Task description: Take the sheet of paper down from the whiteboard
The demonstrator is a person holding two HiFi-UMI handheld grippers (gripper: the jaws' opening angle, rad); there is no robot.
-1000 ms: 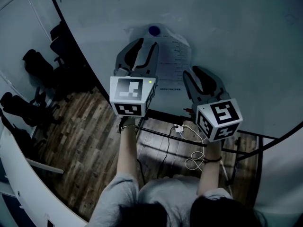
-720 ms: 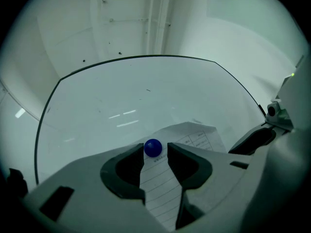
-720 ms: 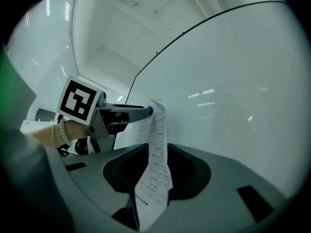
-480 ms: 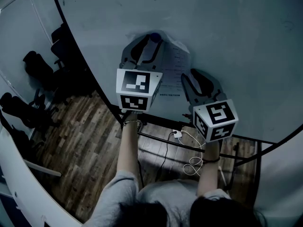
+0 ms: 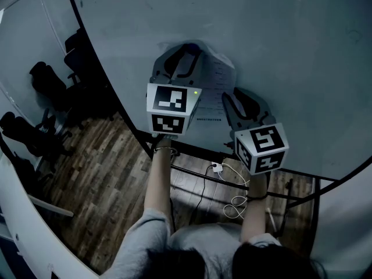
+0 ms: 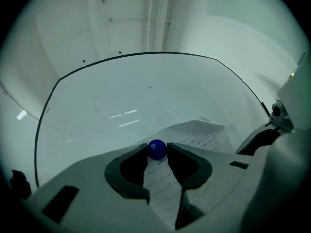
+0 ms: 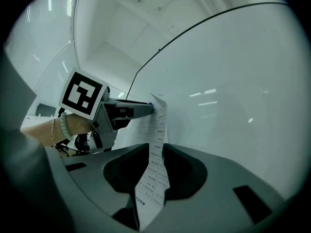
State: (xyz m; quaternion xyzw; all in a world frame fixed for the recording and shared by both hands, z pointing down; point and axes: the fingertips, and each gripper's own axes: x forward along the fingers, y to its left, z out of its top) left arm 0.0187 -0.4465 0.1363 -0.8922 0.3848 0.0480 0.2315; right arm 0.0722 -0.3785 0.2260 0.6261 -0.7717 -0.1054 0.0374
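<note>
A printed sheet of paper (image 5: 213, 92) hangs on the whiteboard (image 5: 279, 51), pinned at its top by a round blue magnet (image 6: 156, 148). My left gripper (image 6: 157, 152) is shut on that magnet, one fingertip on each side of it. In the head view the left gripper (image 5: 185, 56) covers the sheet's top and hides the magnet. My right gripper (image 7: 155, 150) is shut on the sheet's lower right edge, and the paper (image 7: 159, 125) runs up between its jaws. In the head view the right gripper (image 5: 237, 100) is below and right of the left one.
The whiteboard's dark frame (image 5: 99, 68) curves down the left side. Its stand bars (image 5: 197, 164) are below, with a white adapter and looped cable (image 5: 232, 185). Black office chairs (image 5: 46, 80) stand on the wood floor (image 5: 99, 179) at left.
My left gripper has moved up the sheet and its jaws now sit around the blue magnet, which was uncovered a second ago. The right gripper has shifted slightly up and left.
</note>
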